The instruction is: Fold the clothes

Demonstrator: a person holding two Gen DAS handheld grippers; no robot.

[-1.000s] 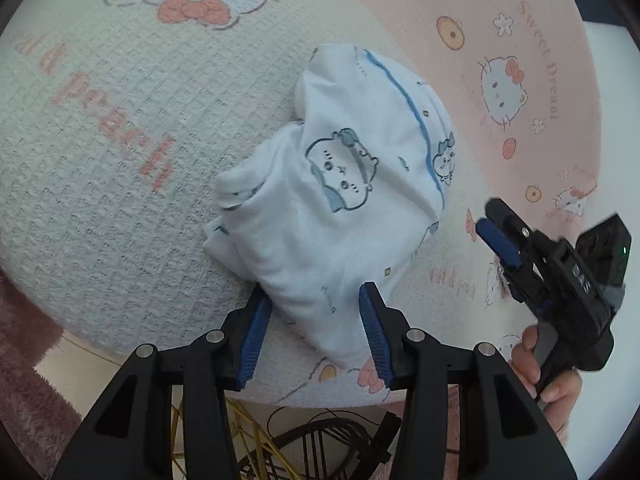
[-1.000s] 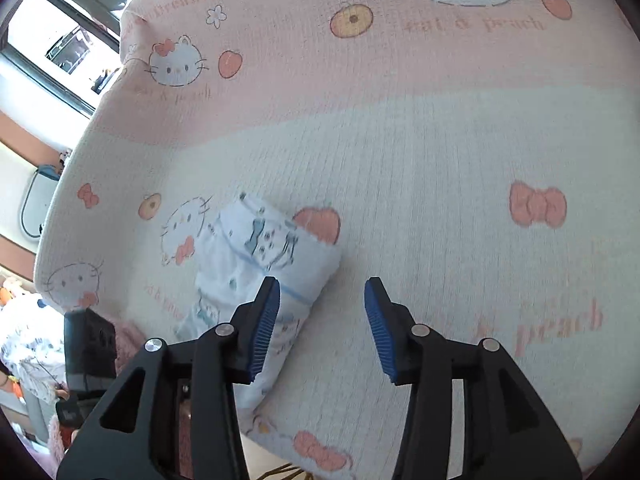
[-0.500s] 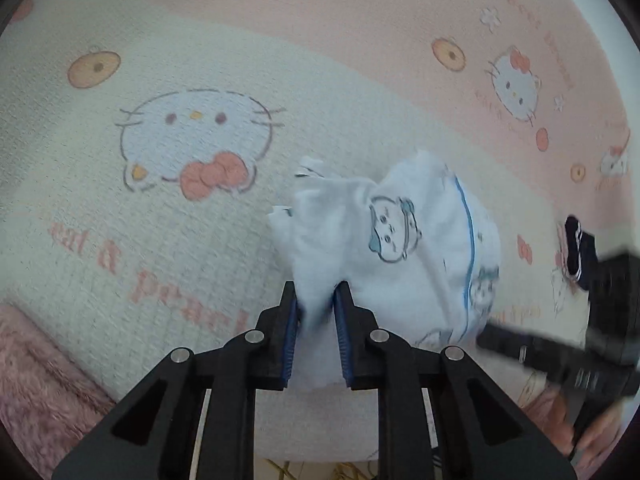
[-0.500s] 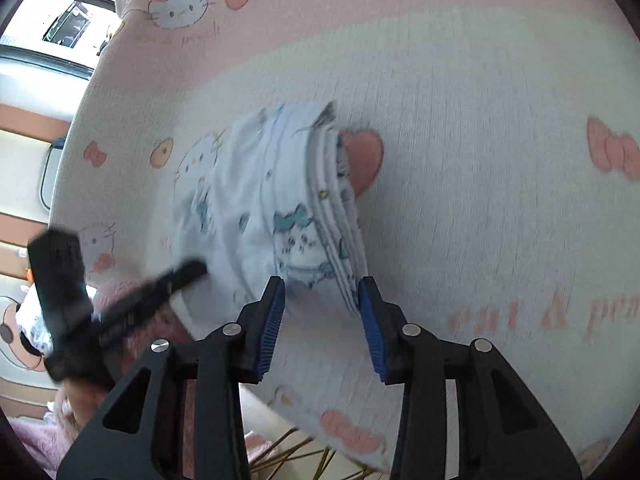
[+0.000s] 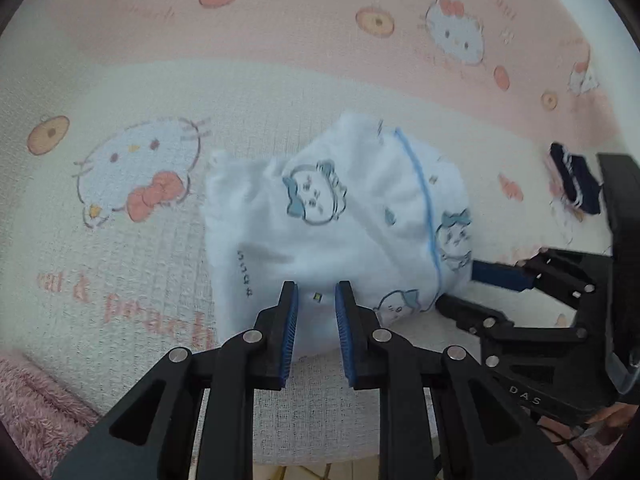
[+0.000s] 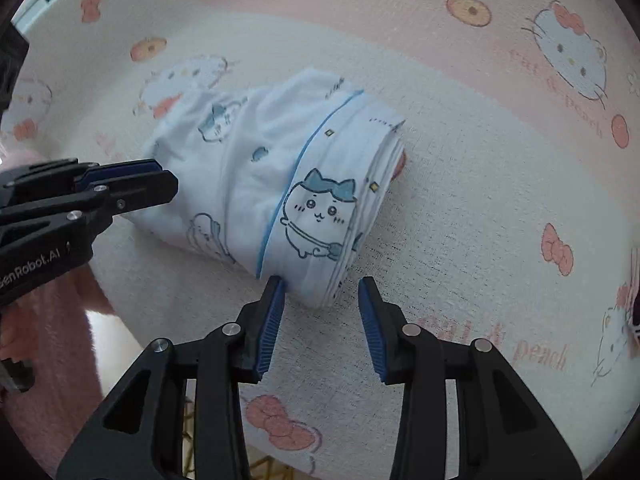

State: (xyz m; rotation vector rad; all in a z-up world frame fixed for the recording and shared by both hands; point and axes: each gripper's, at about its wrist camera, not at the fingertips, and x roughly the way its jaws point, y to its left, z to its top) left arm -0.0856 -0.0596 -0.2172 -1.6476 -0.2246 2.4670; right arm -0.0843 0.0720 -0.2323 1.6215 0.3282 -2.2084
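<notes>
Lying folded on the pink-and-cream cartoon-cat blanket [image 6: 480,184], the white cartoon-print garment [image 5: 340,232] has its stacked edges facing the right gripper [image 6: 320,312]. That gripper's jaws are parted around the bundle's near corner without clamping it. The left gripper [image 5: 316,312] has its jaws narrowly apart with the garment's near edge between them; whether they pinch it is unclear.

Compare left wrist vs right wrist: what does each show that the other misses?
Left wrist only: a dark navy item at far right on the blanket, and pink fluffy fabric.

Right wrist only: the stacked layer edges of the folded garment, and the gap between the right gripper fingers.

Both: the garment, the blanket, the left gripper.
</notes>
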